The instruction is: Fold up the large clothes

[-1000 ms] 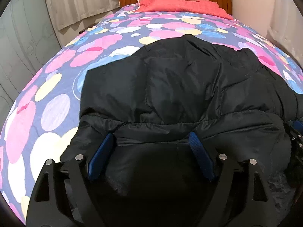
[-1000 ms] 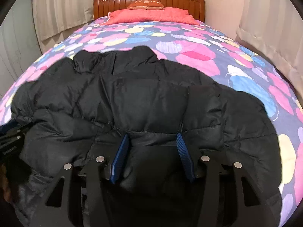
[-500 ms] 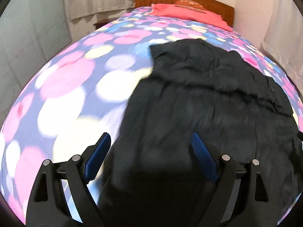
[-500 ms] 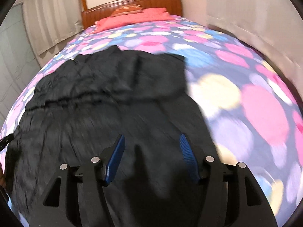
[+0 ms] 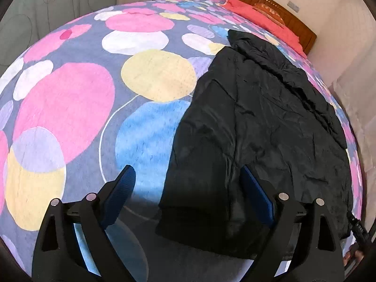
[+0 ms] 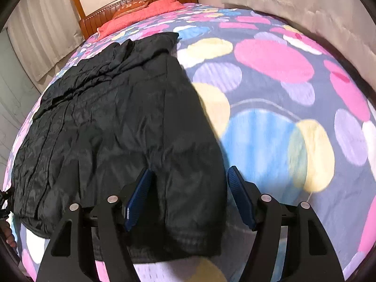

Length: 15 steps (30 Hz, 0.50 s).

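In the left wrist view, a black padded jacket (image 5: 258,122) lies spread flat on a bed whose bedspread (image 5: 70,108) is printed with pink, yellow, blue and lilac circles. The jacket runs from the near edge of the bed toward the wooden headboard (image 5: 270,7), where a red pillow (image 5: 263,18) rests. The left gripper (image 5: 188,188) hangs over the jacket's near left corner with its jaws spread wide and nothing between them: the blue pad (image 5: 119,192) on the left side is over bare bedspread, the one on the right is over black fabric. The jacket's left edge passes between the two fingers. At the lower right rim a dark piece of the other tool just shows.

In the right wrist view, the same jacket (image 6: 117,129) fills the left half of the bed, its far end creased and bunched near the red pillow (image 6: 145,11) and headboard (image 6: 141,2). The right gripper (image 6: 190,188) is also released, jaws apart, gripping nothing. Its left pad (image 6: 138,195) sits over the jacket; the right one is over the bedspread (image 6: 282,94), with the jacket's right edge between them. The near hem hangs slightly over the bed's edge. Pale curtains (image 6: 42,35) hang on the left wall.
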{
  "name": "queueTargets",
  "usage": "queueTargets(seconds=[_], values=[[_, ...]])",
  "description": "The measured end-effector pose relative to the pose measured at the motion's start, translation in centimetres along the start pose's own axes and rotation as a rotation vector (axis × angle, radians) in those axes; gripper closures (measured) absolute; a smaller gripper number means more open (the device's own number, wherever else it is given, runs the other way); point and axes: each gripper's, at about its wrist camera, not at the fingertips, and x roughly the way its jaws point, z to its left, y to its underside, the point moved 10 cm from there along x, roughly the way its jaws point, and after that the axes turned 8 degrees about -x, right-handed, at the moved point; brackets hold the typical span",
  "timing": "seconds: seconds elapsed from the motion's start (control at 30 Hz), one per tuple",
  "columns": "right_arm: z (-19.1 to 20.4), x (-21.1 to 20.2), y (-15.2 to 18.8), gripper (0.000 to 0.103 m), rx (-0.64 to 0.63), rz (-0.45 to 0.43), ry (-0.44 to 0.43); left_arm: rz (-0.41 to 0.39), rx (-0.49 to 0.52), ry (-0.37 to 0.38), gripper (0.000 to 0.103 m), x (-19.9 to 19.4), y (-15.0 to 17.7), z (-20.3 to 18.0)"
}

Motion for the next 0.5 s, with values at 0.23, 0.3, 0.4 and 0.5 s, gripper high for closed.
queueTargets(seconds=[0.23,0.3,0.4,0.5], values=[[-0.4,-0.2,0.8,0.030,0.035,-0.013,-0.008,-0.010,-0.008,0.007,0.010,0.0,1.0,0.2],[-0.4,0.0,1.3,0.029,0.077,-0.001,-0.046,-0.011,-0.016,0.027,0.011,0.0,1.0,0.1],[0.2,-0.2,1.6,0.030,0.080,-0.008,-0.070,-0.017,-0.018,0.044,0.012,0.0,1.3,-0.2],[1.4,-0.2,2.0,0.041,0.047,-0.006,-0.079,-0.020,-0.018,0.040,0.024,0.0,1.4,-0.2]])
